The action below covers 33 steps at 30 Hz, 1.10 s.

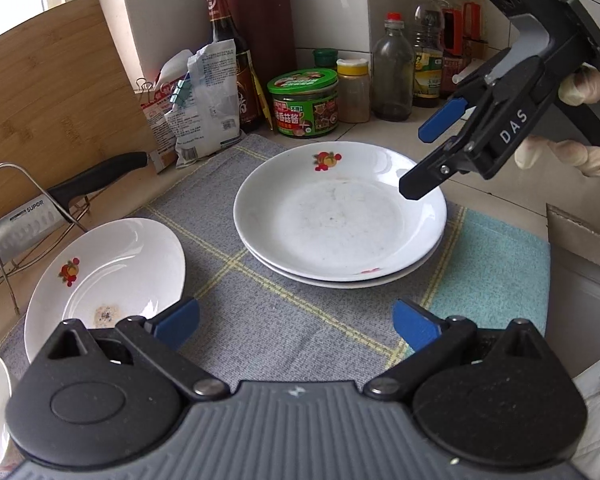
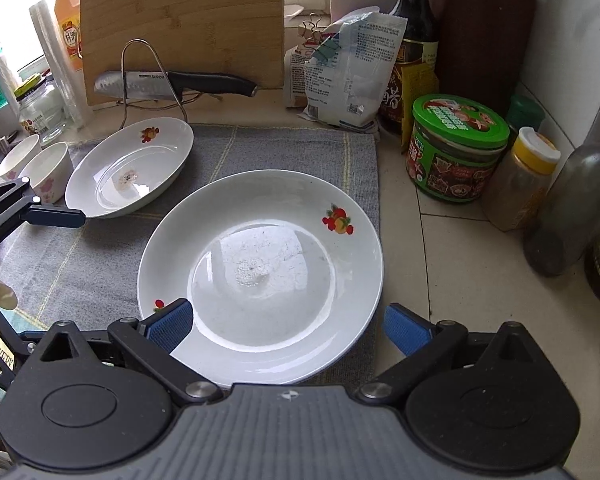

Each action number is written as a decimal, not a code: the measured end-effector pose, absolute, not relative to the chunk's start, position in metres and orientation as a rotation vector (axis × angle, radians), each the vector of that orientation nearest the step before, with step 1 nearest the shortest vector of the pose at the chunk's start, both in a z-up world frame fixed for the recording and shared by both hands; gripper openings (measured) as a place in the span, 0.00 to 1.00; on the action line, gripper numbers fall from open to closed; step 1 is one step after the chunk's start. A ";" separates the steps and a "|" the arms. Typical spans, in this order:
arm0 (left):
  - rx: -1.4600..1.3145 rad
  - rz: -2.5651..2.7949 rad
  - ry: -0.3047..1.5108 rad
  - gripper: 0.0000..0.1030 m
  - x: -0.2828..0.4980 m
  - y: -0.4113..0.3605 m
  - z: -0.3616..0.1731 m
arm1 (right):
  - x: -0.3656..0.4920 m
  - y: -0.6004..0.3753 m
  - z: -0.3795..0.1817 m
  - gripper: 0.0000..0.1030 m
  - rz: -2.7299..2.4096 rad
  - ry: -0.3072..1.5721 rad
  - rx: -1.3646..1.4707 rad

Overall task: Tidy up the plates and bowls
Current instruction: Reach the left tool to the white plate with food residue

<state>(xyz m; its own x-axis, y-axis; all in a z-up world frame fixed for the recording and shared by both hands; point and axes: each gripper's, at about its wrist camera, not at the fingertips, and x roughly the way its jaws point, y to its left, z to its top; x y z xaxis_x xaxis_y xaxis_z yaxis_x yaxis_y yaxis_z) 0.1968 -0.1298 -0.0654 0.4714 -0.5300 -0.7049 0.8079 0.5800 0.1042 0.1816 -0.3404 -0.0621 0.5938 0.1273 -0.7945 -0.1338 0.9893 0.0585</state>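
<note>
Two stacked plates (image 1: 340, 216) sit at the centre of the left wrist view on a grey checked cloth (image 1: 284, 312), the top one showing a fruit print. A third plate (image 1: 108, 280) lies apart at the lower left, beside a wire rack (image 1: 32, 216) holding a knife (image 1: 96, 180). The right gripper (image 1: 424, 160) hangs over the stack's upper right rim, fingers spread wide, nothing between them. The left gripper (image 1: 296, 324) at the bottom edge is spread too, empty. Two small bowls (image 2: 40, 168) stand at the right wrist view's left edge.

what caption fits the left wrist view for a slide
Two stacked plates and a lone plate on a grey mat, open left gripper below, open right gripper above the stack.
</note>
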 end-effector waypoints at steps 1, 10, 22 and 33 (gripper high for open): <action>0.450 -0.838 0.684 0.99 0.197 -0.128 -0.065 | 0.180 -0.336 -0.060 1.00 0.148 0.908 -0.036; 0.297 -0.638 0.720 0.99 0.194 -0.105 -0.056 | 0.169 -0.304 -0.050 1.00 0.155 0.774 -0.143; 0.130 -0.520 0.775 0.99 0.194 -0.051 -0.053 | 0.160 -0.254 -0.051 1.00 0.146 0.729 -0.156; 0.169 -0.592 0.731 0.99 0.211 0.008 -0.053 | 0.162 -0.176 -0.055 1.00 -0.011 0.776 -0.138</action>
<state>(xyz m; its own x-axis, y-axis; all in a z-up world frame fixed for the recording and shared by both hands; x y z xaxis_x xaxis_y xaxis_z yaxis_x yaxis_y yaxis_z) 0.2105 0.0077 -0.0530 0.5900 -0.4486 -0.6713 0.5632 0.8244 -0.0560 0.1622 -0.1760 -0.0555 0.7143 -0.0608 -0.6971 -0.0407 0.9909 -0.1281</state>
